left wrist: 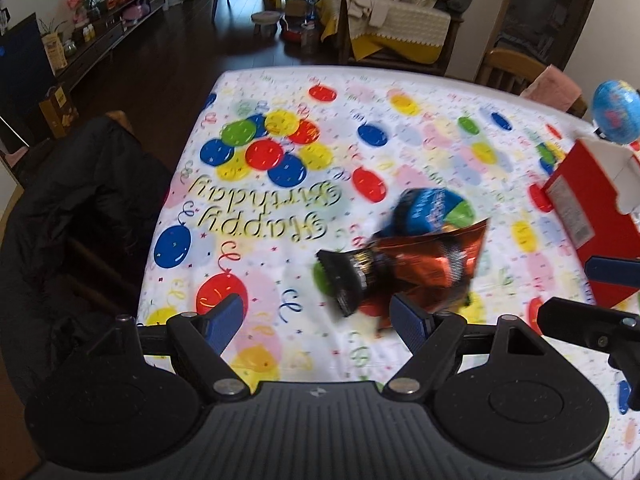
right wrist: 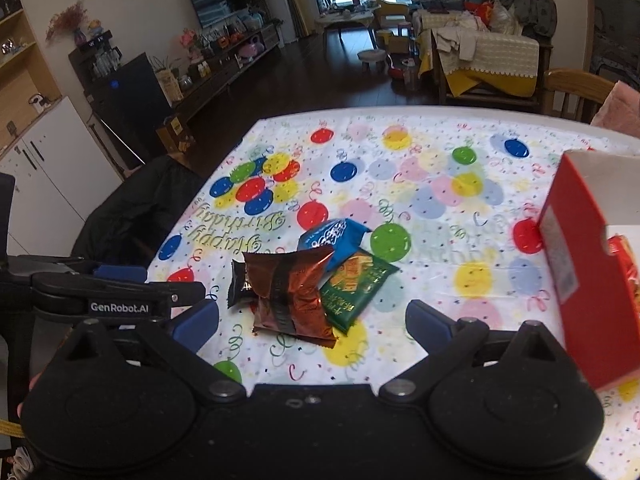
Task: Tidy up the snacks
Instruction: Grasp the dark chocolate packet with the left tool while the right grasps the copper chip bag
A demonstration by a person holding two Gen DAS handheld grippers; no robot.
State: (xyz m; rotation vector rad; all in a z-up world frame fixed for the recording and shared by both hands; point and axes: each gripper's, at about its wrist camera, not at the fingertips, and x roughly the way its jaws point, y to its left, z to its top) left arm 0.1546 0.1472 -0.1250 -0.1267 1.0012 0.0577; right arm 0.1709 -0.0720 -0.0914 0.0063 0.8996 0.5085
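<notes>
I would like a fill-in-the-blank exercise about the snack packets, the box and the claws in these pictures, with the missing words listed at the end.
1. The brown packet lies on top of the blue packet and the ____ packet.
2. The box to the right of the pile is ____ in colour.
3. The tablecloth reads "Happy ____".
4. Both the left claw and the right claw are open and hold ____.

Missing words: green; red; Birthday; nothing

Glossy foil snack packets (right wrist: 292, 292) lie on a smooth printed tablecloth (right wrist: 440, 208).
</notes>
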